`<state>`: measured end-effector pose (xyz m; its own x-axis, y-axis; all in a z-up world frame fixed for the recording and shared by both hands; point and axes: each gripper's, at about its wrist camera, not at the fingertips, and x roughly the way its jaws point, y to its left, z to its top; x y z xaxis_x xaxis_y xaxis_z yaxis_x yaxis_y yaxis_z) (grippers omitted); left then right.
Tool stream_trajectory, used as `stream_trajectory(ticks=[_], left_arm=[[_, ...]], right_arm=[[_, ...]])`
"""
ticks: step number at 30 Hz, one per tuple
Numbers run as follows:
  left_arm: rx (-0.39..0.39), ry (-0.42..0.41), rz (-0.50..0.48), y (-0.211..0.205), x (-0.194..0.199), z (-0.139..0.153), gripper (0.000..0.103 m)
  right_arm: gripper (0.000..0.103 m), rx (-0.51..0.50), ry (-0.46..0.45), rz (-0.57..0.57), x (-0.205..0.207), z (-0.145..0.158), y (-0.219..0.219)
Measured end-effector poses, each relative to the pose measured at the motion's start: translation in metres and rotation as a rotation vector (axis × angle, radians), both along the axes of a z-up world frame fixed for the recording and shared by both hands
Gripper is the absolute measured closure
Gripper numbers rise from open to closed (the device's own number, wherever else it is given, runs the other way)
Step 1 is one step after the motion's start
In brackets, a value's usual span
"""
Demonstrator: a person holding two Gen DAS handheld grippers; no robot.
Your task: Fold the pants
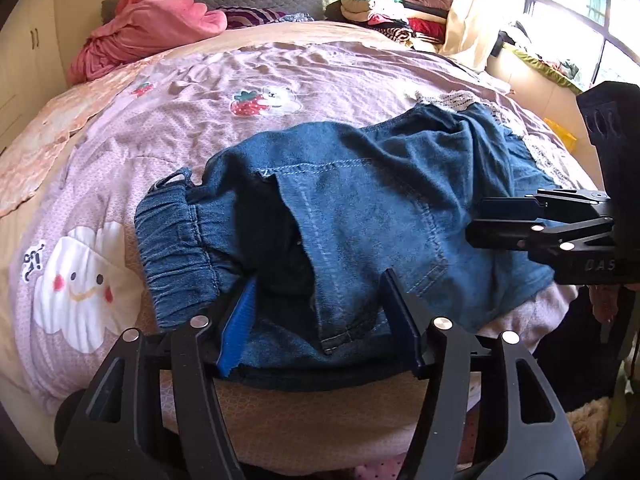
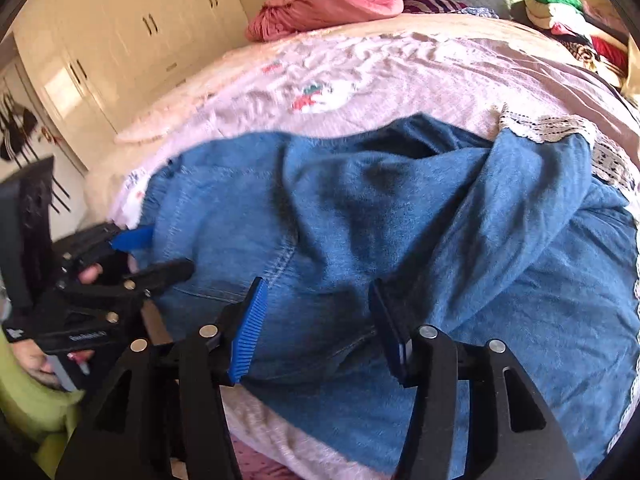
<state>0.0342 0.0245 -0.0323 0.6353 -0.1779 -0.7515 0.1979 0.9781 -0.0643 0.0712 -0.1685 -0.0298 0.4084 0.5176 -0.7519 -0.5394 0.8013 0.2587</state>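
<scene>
Blue denim pants [image 1: 360, 200] lie crumpled across the near edge of the bed, elastic waistband [image 1: 176, 244] at the left and lace-trimmed leg ends [image 1: 452, 100] at the far right. My left gripper [image 1: 320, 288] is open just above the near edge of the pants by the waist, denim lying loose between its blue-padded fingers. In the right wrist view my right gripper [image 2: 316, 296] is open over the pants [image 2: 400, 220] near a seam, gripping nothing. My right gripper [image 1: 478, 220] also shows at the right edge of the left wrist view, and my left gripper [image 2: 160, 254] at the left of the right wrist view.
The pink quilt [image 1: 180, 128] with cartoon prints covers the bed. A bunched pink blanket [image 1: 152, 28] lies by the headboard. Stacked clothes [image 1: 392, 12] sit at the far right corner beside a window [image 1: 580, 8]. Cream wardrobe doors [image 2: 132, 40] stand to the left.
</scene>
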Motion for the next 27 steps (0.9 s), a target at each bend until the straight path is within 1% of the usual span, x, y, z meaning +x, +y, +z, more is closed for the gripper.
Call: stream_trajectory(ticks=[4, 8, 10, 16, 20, 27], left_arm=[[-0.018, 0.003, -0.004, -0.005, -0.002, 0.010, 0.045], [-0.020, -0.013, -0.011, -0.010, -0.007, 0.023, 0.033], [-0.026, -0.026, -0.018, -0.013, -0.010, 0.030, 0.032], [-0.059, -0.047, -0.056, -0.025, -0.012, 0.048, 0.025], [-0.074, -0.041, -0.098, -0.040, -0.009, 0.049, 0.023], [-0.102, 0.012, -0.185, -0.074, 0.004, 0.034, 0.022]], right_arm=[[0.044, 0.029, -0.019, -0.039, -0.005, 0.018, -0.014], [0.040, 0.044, -0.039, -0.095, -0.004, 0.030, -0.035], [0.037, 0.052, -0.044, -0.121, -0.004, 0.033, -0.046], [0.030, 0.036, -0.079, -0.188, 0.000, 0.038, -0.071], [0.029, 0.026, -0.099, -0.220, 0.002, 0.040, -0.079], [0.024, 0.010, -0.118, -0.251, 0.015, 0.046, -0.088]])
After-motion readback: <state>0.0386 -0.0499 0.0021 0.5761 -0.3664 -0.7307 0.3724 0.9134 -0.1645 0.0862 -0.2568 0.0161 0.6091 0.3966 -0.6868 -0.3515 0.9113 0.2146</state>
